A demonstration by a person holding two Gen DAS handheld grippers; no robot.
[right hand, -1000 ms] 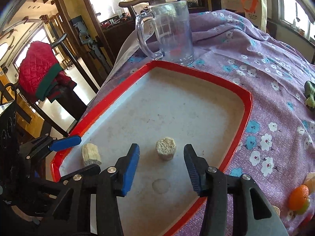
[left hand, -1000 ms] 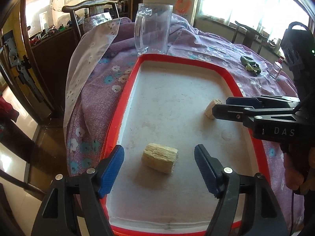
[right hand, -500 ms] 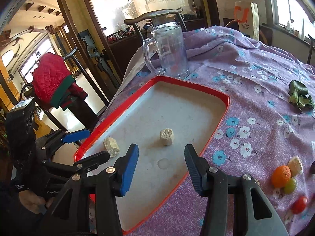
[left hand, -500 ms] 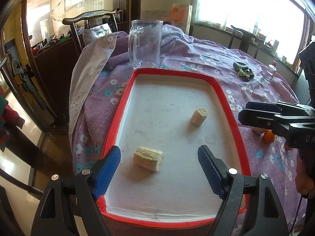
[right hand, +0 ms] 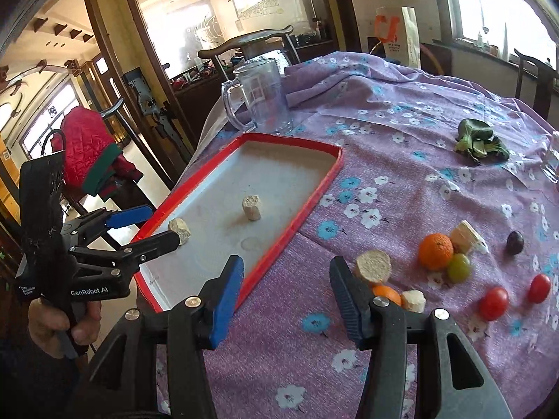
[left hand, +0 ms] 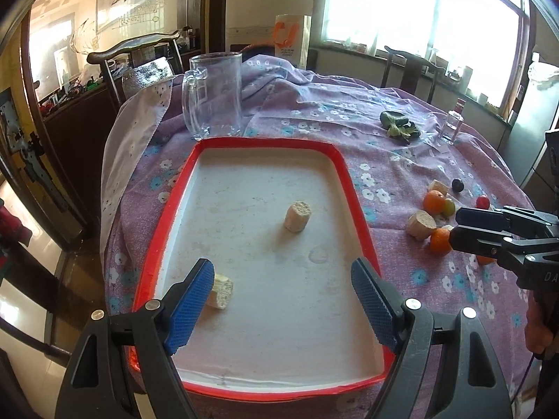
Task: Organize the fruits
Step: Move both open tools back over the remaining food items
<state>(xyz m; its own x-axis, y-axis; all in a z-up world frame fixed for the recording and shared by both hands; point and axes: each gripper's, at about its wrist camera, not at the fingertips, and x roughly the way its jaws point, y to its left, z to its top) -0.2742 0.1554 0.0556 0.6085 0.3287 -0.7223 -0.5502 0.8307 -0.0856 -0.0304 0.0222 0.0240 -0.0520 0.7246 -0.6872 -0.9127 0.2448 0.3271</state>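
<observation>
Both grippers have withdrawn from the red tray (left hand: 353,188), jaws open and empty; right gripper (right hand: 286,289) now faces the fruit cluster, orange (right hand: 436,250) nearest, for pickup.

Bright daylight through large windows (left hand: 419,7) behind the tabletop (right hand: 401,132), which is draped in purple floral cloth. Dark wooden chair (left hand: 136,49) at far side. Glossy tiled floor (left hand: 21,300). Red quilted jacket (right hand: 87,143) hangs left.
</observation>
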